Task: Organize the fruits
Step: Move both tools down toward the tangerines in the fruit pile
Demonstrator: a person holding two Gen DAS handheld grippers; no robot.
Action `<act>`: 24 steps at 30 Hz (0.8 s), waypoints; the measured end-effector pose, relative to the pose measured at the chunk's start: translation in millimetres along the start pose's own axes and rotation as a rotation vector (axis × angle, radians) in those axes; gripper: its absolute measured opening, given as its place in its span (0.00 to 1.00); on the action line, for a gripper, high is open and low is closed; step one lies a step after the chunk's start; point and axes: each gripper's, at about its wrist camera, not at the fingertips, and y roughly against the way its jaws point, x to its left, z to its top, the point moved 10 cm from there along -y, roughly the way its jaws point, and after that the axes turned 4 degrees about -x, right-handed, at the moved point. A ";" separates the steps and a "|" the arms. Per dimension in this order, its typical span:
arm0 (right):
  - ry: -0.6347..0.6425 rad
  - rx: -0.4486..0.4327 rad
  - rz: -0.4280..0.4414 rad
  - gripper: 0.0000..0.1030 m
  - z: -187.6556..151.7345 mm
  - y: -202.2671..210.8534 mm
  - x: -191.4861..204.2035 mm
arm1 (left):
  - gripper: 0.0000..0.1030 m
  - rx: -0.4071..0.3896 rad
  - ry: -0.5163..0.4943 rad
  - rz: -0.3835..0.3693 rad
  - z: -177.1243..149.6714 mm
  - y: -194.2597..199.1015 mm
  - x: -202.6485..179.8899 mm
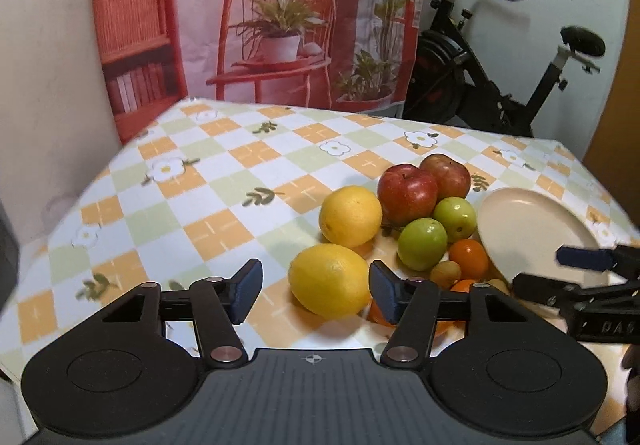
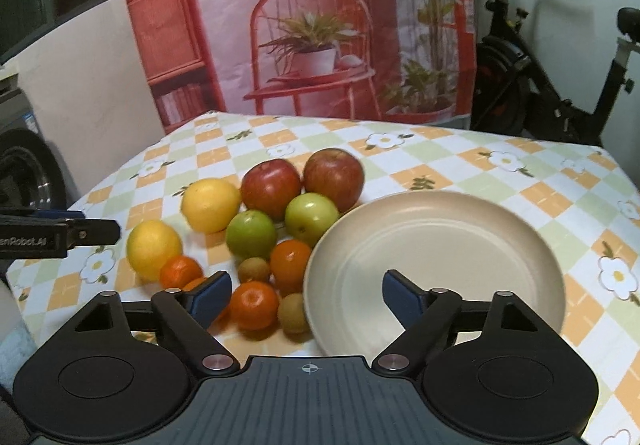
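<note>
We see the fruits heaped on the checked tabletop [image 2: 460, 161], just left of the beige plate [image 2: 436, 229]. Our left tongs [image 1: 316, 291] gape beside the near lemon [image 1: 330, 281], holding nothing. Our right tongs [image 2: 306, 299] stand wide over the plate's near rim, empty.

A: How is the left gripper [image 1: 316, 291] standing?

B: Its jaws are parted and tilted downward; the blue pads [image 1: 246, 291] press on nothing.

A: And the right gripper [image 2: 307, 299]?

B: The same, a little wider apart. Each gripper's tip shows at the side in the other's view.
</note>
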 end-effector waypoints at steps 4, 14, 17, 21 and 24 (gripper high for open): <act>0.025 0.010 0.013 0.66 -3.2 0.6 5.3 | 0.60 -0.027 -0.019 0.007 -4.2 0.6 -4.1; 0.060 0.051 0.078 0.44 -11.6 -2.1 22.8 | 0.44 -0.009 -0.032 -0.083 -10.3 -2.2 -18.4; 0.067 0.069 0.091 0.44 -15.8 -1.1 26.0 | 0.42 -0.005 -0.041 -0.108 -13.8 -2.1 -24.6; 0.063 0.096 0.088 0.41 -21.6 -4.1 24.8 | 0.34 0.019 -0.035 -0.140 -19.6 -7.5 -30.5; 0.053 0.087 0.083 0.41 -21.1 -2.7 22.8 | 0.34 0.024 -0.038 -0.155 -23.1 -7.3 -33.4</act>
